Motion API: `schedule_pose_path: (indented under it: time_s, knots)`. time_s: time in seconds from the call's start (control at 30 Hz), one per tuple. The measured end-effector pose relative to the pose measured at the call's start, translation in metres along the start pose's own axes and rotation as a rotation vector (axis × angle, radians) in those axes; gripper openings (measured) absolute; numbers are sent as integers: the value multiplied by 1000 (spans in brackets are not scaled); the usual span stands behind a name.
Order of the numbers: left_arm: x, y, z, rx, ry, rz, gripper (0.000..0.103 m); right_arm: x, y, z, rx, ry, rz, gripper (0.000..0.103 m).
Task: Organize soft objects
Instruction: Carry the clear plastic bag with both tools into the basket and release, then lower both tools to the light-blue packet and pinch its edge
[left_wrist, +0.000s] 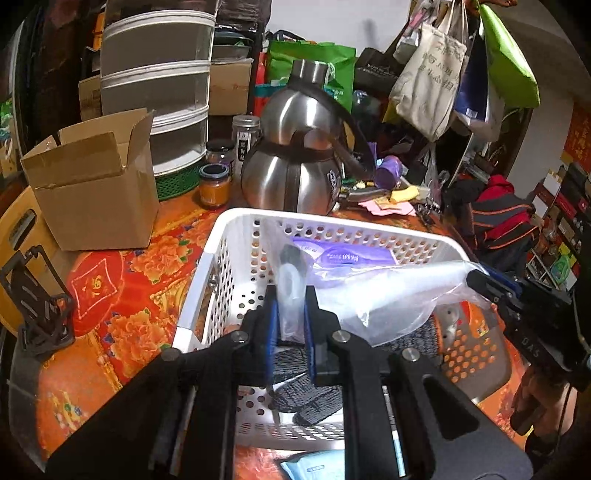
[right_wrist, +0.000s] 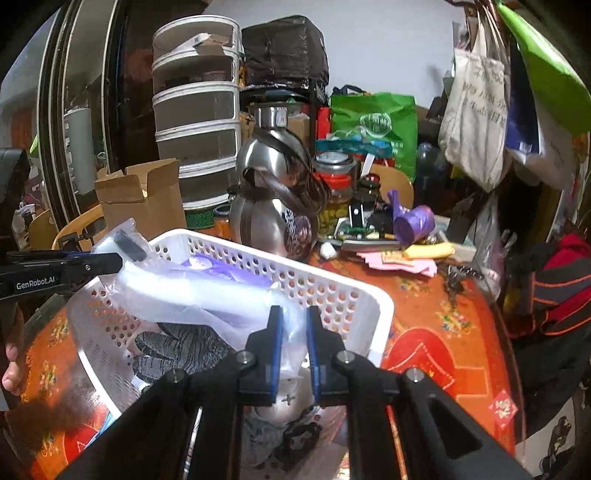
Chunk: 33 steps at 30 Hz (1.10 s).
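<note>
A clear plastic bag (left_wrist: 388, 291) hangs stretched over the white perforated basket (left_wrist: 236, 229). My left gripper (left_wrist: 291, 295) is shut on one end of the bag, my right gripper (right_wrist: 294, 325) is shut on the other end (right_wrist: 295, 332). The right gripper also shows in the left wrist view (left_wrist: 476, 277), and the left gripper in the right wrist view (right_wrist: 118, 258). Inside the basket lie a dark grey knitted cloth (left_wrist: 306, 395) (right_wrist: 184, 350) and a purple packet (left_wrist: 347, 254) (right_wrist: 218, 269).
The basket (right_wrist: 351, 295) stands on a table with a red and orange floral cloth (left_wrist: 110, 295). Behind it are a steel kettle (left_wrist: 295, 155), an open cardboard box (left_wrist: 92, 184), jars (left_wrist: 214, 184) and stacked drawers (left_wrist: 159, 74). Bags hang at the right (left_wrist: 432, 85).
</note>
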<state>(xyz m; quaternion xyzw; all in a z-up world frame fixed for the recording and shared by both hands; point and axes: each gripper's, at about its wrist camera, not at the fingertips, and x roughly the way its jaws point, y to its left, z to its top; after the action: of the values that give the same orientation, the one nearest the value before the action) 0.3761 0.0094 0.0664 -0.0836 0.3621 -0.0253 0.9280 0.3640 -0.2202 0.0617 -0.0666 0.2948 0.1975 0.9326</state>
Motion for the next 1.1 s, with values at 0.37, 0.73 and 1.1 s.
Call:
schedule_pose_path:
  time_s: [0.37, 0.73, 1.1]
  knots:
    - [-9, 14, -9, 4, -74, 26, 90, -22, -4, -5, 30, -69, -68, 86]
    - [-14, 15, -15, 1, -56, 48, 90, -19, -2, -9, 42, -29, -63, 88]
    - [-85, 23, -84, 35, -5, 62, 90, -110, -1, -70, 260, -3, 33, 88]
